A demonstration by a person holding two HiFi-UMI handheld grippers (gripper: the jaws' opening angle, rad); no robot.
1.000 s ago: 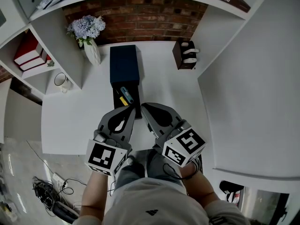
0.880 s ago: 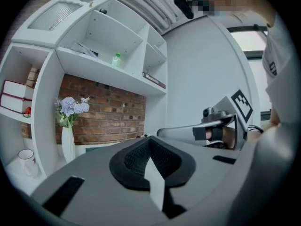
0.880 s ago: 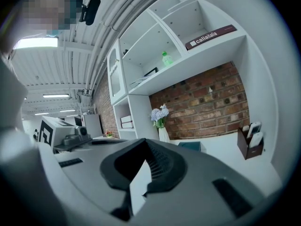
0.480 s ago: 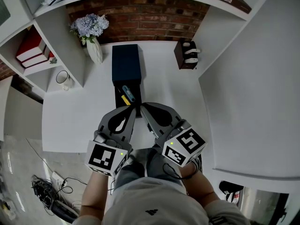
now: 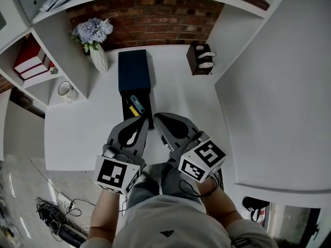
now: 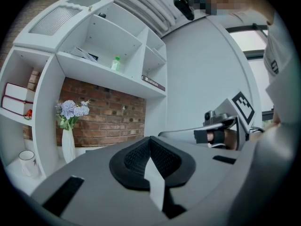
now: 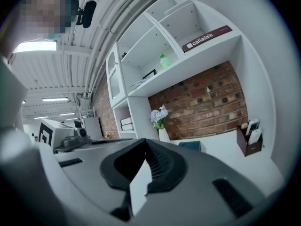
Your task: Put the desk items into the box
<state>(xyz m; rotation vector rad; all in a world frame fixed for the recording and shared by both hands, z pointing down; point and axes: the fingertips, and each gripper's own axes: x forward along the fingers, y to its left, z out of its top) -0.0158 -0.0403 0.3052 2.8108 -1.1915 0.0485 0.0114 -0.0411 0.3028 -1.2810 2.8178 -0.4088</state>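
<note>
— Nothing on the bench (image 5: 176,97) has shifted in the last second. Both grippers sit where they were; only the head view has swung a little.
— Jaws?
— Left gripper (image 5: 145,121) clenched on nothing, right gripper (image 5: 157,117) the same. Their tips lie side by side, nearly touching.
— And the box (image 5: 133,71)?
— At 12 o'clock, just beyond the tips. Its open near end holds a blue pen (image 5: 137,101) and a yellow thing (image 5: 133,110).
— What could go wrong?
— I judge that a forward nudge with shut jaws would shove the box toward the vase (image 5: 99,59) at 11 o'clock. If the right gripper swings for the holder (image 5: 200,60) at 1 o'clock, it could knock the left, since they are so close. Jaws not released first would only push things about.
</note>
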